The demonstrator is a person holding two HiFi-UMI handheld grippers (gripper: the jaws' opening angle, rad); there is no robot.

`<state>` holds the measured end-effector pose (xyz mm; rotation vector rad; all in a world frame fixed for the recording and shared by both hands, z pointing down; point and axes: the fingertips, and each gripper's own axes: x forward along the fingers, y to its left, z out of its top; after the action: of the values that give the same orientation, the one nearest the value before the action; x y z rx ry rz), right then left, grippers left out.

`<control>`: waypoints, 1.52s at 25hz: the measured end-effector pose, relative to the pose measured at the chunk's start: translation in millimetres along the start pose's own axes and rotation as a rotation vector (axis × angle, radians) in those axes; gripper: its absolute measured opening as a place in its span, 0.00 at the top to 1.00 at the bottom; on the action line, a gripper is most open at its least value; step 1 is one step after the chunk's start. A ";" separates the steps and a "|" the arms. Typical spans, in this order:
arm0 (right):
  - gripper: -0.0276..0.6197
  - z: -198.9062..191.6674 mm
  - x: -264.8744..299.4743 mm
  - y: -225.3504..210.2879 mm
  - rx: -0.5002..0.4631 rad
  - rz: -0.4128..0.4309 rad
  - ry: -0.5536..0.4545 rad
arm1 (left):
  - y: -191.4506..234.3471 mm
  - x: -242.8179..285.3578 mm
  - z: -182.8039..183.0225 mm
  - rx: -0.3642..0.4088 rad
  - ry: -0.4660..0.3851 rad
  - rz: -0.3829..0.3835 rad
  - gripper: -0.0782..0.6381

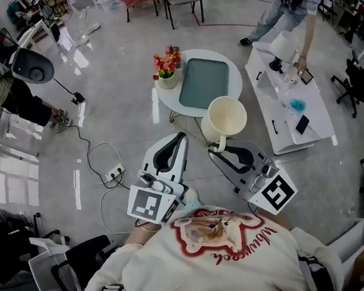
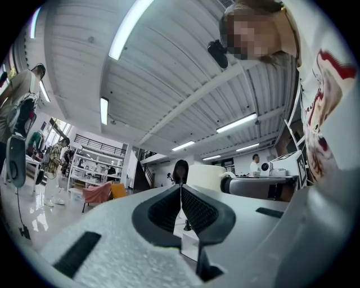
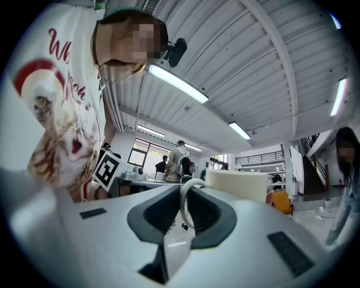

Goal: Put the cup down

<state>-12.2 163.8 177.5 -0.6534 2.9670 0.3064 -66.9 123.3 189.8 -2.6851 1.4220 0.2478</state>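
A cream cup (image 1: 225, 118) hangs in the air in the head view, mouth facing up, over the near edge of a round white table (image 1: 172, 98). My right gripper (image 1: 219, 149) is shut on its handle (image 3: 183, 203), which shows as a white loop pinched between the dark pads, with the cup's body (image 3: 237, 184) beyond the jaws. My left gripper (image 1: 176, 140) is held beside it at the left, jaws shut with nothing between them (image 2: 180, 202). The cup (image 2: 205, 176) also shows past the left jaws.
On the round table sit a grey-green tray (image 1: 203, 81) and a pot of red flowers (image 1: 167, 71). A long white table (image 1: 288, 105) with small items stands at the right, a person leaning over it. Cables and a power strip (image 1: 114, 173) lie on the floor.
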 end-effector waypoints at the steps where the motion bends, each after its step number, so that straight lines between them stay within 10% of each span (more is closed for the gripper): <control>1: 0.87 -2.0 5.7 -3.7 0.003 -0.003 -0.002 | 5.7 3.5 -1.3 -0.001 0.000 -0.007 0.87; 21: 0.87 -21.1 57.7 -69.6 -0.038 -0.060 -0.003 | 66.8 62.4 -22.8 -0.016 0.016 -0.078 0.87; 38: 0.87 -47.5 104.1 -214.7 -0.068 0.025 -0.033 | 136.8 207.6 -32.3 0.024 -0.019 -0.023 0.87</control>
<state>-17.3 -79.4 172.7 -0.6129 2.9463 0.4176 -62.1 -127.3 182.1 -2.6708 1.3798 0.2523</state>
